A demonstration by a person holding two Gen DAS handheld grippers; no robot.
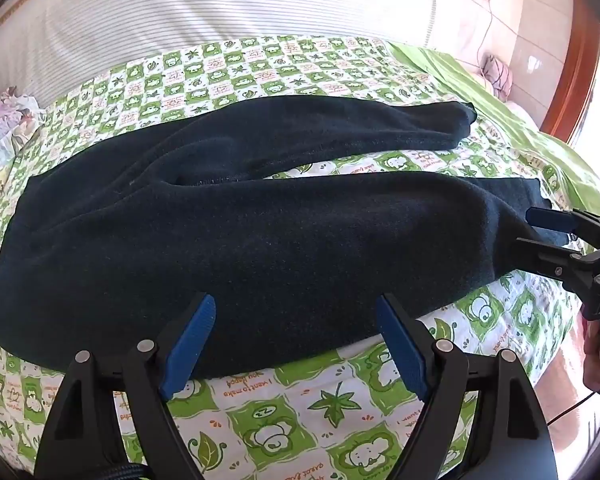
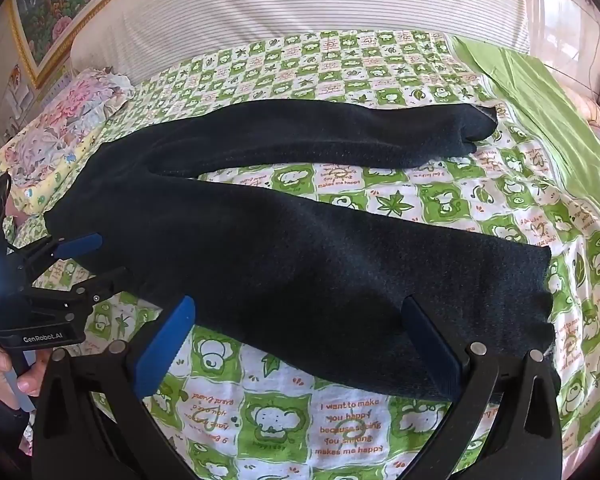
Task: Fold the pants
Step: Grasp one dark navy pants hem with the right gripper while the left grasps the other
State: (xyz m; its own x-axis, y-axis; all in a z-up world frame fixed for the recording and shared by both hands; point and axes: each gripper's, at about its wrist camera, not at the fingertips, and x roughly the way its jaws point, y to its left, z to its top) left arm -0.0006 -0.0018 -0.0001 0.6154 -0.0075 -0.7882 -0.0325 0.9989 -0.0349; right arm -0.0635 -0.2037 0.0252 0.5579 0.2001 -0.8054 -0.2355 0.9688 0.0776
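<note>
Dark navy pants point(image 1: 236, 240) lie spread flat on the green-and-white patterned bedsheet point(image 1: 260, 420), waist to the left, the two legs apart and running right. My left gripper point(image 1: 296, 312) is open, its blue pads over the near edge of the pants near the waist. It also shows in the right wrist view point(image 2: 100, 258), open at the waist edge. My right gripper point(image 2: 300, 320) is open over the near leg point(image 2: 380, 280) close to its cuff. In the left wrist view the right gripper point(image 1: 528, 228) sits at that cuff. The far leg point(image 2: 340, 136) lies free.
A floral pillow point(image 2: 60, 128) lies at the left of the bed. A striped headboard point(image 2: 300, 4) runs along the back. A plain green sheet point(image 2: 540, 112) covers the right side. A framed picture point(image 2: 68, 4) hangs on the wall. A wooden door frame point(image 1: 572, 60) stands at the right.
</note>
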